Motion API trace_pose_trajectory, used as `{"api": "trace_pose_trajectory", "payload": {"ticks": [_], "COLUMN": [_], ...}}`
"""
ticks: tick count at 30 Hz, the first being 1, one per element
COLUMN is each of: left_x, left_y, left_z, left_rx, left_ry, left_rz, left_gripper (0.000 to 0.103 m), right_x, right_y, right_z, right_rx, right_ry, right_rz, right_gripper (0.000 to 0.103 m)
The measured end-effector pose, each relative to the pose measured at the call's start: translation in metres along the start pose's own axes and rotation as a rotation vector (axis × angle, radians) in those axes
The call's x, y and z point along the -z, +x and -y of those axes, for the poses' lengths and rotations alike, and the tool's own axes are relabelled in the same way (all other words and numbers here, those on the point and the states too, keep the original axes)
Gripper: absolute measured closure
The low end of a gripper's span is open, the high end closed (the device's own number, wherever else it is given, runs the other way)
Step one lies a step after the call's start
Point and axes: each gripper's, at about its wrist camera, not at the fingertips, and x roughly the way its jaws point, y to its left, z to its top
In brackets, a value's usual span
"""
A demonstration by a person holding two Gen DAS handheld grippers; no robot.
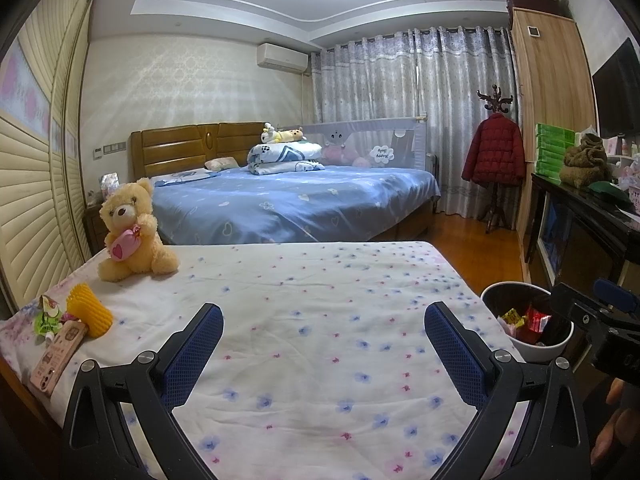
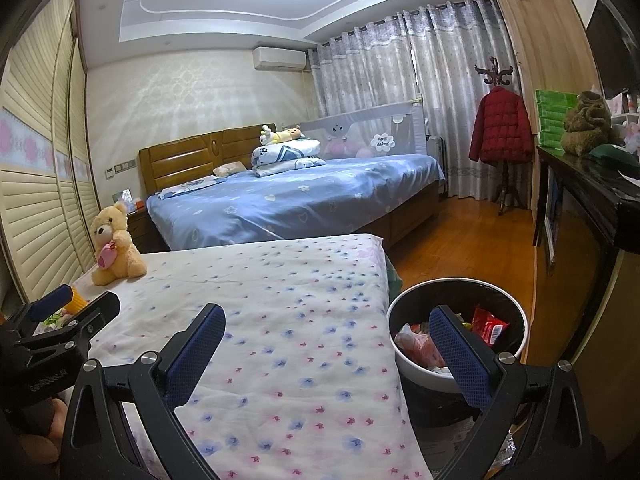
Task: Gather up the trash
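Note:
My left gripper [image 1: 324,344] is open and empty, low over a small bed with a white floral sheet [image 1: 320,280]. At the bed's left edge lie a yellow foam net [image 1: 90,312], a green wrapper [image 1: 46,318] and a pink flat packet [image 1: 58,356]. A white trash bin [image 1: 556,346] with a black liner stands off the bed's right side, holding red and yellow wrappers [image 1: 534,320]. My right gripper [image 2: 326,350] is open and empty, straddling the bed's right edge and the bin [image 2: 416,372]. A red wrapper [image 2: 490,326] lies inside the bin.
A yellow teddy bear [image 1: 132,232] sits at the bed's far left. Beyond it are a blue bed [image 1: 292,200], a coat stand with a red jacket [image 1: 494,152], wooden floor [image 2: 460,240] and a dark cluttered cabinet [image 2: 592,192] on the right. A slatted wardrobe [image 1: 36,200] runs along the left.

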Motion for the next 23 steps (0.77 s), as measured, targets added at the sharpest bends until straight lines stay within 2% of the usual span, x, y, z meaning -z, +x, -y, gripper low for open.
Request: {"api": "trace_pose_trajectory", "payload": {"ticks": [8, 23], "left_x": [0.0, -0.002], "left_y": [0.003, 0.023], "left_z": [0.0, -0.004], "left_rx": [0.001, 0.001], "left_ry": [0.002, -0.015], "left_rz": [-0.005, -0.052], "left_gripper": [0.001, 0.001], "right_x": [0.0, -0.002], "right_y": [-0.003, 0.016], "right_z": [-0.006, -0.01], "right_rx": [-0.006, -0.014], "right_ry": [-0.001, 0.016], "right_rz": [-0.006, -0.077], "right_gripper": [0.0, 0.0]}}
